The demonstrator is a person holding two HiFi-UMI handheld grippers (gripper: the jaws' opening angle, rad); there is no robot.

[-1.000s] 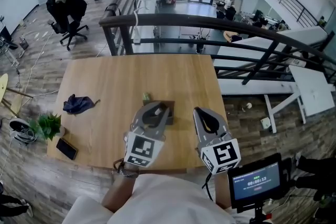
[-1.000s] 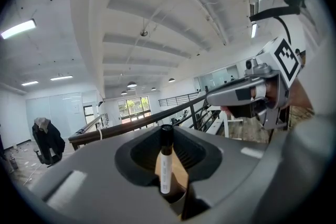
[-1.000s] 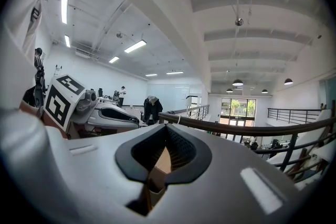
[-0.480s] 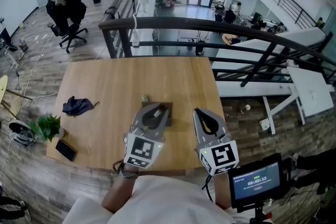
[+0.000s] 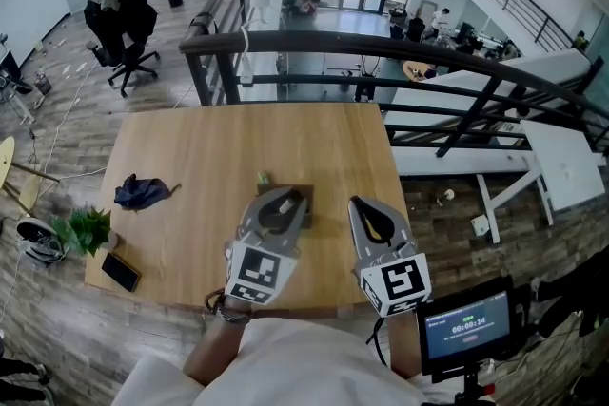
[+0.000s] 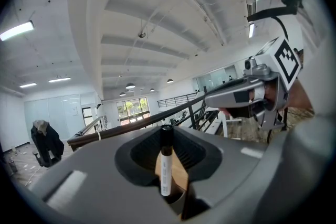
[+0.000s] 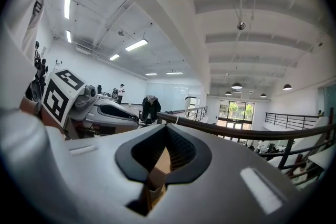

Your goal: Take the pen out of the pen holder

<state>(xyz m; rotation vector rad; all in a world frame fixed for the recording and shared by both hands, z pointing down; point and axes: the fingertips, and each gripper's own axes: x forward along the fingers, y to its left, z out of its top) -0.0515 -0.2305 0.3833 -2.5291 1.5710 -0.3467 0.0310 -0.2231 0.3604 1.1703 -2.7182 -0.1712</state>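
The grey two-jaw left tool (image 5: 284,198) reaches forward from the person's left wrist (image 5: 221,311), its jaws closed on an upright white pen with a black cap (image 6: 165,165). The matching grey right tool (image 5: 368,206) is held just beside it, also pointing away from the body, with its jaws together and nothing between them. Each carries a square-marker cube (image 5: 255,271) at its rear.

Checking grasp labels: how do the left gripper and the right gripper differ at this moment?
The left gripper has its jaws shut on an upright pen; the right gripper has its jaws together, nothing between them. The left gripper sits over the dark pen holder; the right gripper is to its side, over the table. Both point forward, side by side.
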